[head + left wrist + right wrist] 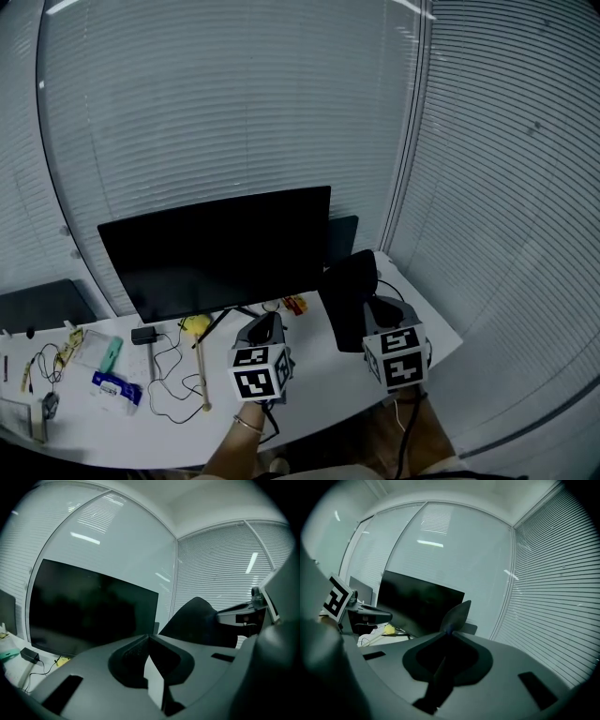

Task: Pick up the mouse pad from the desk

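Arching from the right gripper (449,633) stands a thin black mouse pad (348,298).

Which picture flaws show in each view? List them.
Head view: fisheye bows the blinds. Left gripper view: ceiling-light reflections streak the glass wall; the mouse pad is a featureless silhouette. Right gripper view: black vignette rings the frame; the monitor shows no detail.

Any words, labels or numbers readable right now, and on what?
No text is readable.
Print on the blue-and-white packet on the desk: too small to read.
On the left gripper and right gripper: square marker patterns only, no letters.
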The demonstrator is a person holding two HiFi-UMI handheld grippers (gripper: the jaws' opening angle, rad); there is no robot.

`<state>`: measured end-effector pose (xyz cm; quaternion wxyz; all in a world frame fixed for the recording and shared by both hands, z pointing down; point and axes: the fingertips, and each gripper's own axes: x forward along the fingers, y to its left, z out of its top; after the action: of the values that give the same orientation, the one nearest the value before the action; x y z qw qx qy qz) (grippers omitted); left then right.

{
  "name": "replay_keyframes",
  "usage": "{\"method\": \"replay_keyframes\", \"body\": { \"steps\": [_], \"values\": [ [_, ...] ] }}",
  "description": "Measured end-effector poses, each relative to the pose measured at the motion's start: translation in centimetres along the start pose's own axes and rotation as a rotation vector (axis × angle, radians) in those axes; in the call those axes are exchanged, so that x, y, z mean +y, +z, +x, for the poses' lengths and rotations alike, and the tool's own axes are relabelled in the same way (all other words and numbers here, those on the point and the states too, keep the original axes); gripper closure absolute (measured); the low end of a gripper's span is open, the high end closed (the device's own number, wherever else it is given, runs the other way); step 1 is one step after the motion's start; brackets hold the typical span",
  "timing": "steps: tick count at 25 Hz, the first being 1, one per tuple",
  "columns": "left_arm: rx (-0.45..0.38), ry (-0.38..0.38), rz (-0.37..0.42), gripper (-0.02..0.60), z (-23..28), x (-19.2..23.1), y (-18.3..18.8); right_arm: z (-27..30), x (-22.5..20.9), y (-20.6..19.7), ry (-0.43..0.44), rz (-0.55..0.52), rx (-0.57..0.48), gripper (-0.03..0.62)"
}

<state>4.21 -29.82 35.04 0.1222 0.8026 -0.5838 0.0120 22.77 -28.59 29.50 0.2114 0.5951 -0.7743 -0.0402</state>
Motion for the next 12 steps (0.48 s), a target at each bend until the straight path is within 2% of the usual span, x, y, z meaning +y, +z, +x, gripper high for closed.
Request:
{"method": "replay_keyframes", "body": {
  "steps": [5,12],
  "values": [
    [-0.007,-0.021,-0.008,0.566,-0.1,-1.0,0.5,-0.9,-0.6,0.4,-0.018,0.014,-0.013,0.539],
    [0.007,-0.030,-0.003,0.566,0.3,-1.4,-0.7,-0.7,-0.5,-0.8,-0.012,0.034,-0.012,0.540]
  ]
}}
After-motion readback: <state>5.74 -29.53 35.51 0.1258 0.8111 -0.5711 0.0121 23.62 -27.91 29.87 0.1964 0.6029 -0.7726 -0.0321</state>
